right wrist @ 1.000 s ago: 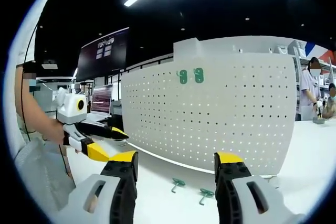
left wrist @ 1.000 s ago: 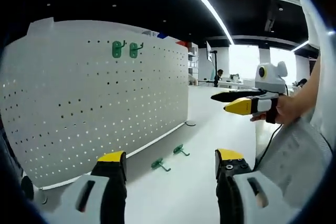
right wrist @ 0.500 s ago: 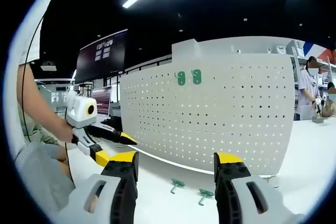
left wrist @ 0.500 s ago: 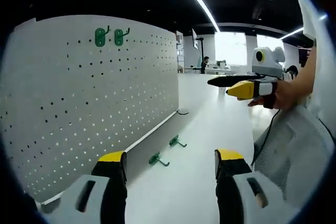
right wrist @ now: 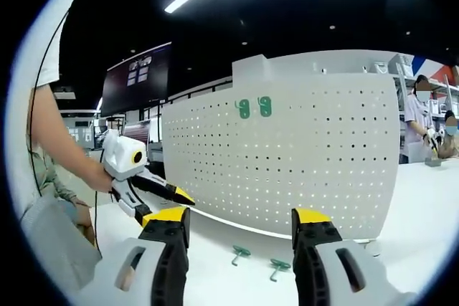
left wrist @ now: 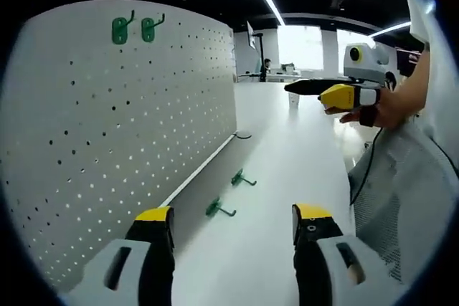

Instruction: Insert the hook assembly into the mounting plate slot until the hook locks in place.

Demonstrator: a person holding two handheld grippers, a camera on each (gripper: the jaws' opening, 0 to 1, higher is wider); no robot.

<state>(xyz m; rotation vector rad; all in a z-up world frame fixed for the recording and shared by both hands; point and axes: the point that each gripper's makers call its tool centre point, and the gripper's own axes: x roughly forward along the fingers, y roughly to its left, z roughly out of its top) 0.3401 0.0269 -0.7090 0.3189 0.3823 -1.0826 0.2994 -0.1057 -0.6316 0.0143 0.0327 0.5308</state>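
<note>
A white pegboard (left wrist: 107, 127) stands upright on the white table, also seen in the right gripper view as the pegboard (right wrist: 315, 155). Two green hooks (left wrist: 133, 29) hang high on it, the same hooks (right wrist: 254, 108) showing in the right gripper view. Two loose green hooks lie on the table at its foot: one hook (left wrist: 217, 209) nearer, another hook (left wrist: 241, 178) farther; in the right gripper view they are hook (right wrist: 239, 252) and hook (right wrist: 279, 266). My left gripper (left wrist: 233, 223) is open and holds nothing. My right gripper (right wrist: 233, 220) is open too, held up in the air (left wrist: 323, 91).
The white table (left wrist: 287, 163) stretches on past the pegboard. A person's arm and grey clothing (left wrist: 401, 163) fill the right side. A dark screen (right wrist: 136, 69) hangs behind, and people stand at the far right (right wrist: 423, 120).
The left camera has swung closer along the pegboard, so the hung hooks sit further up and left. In the right gripper view the left gripper has risen and come nearer.
</note>
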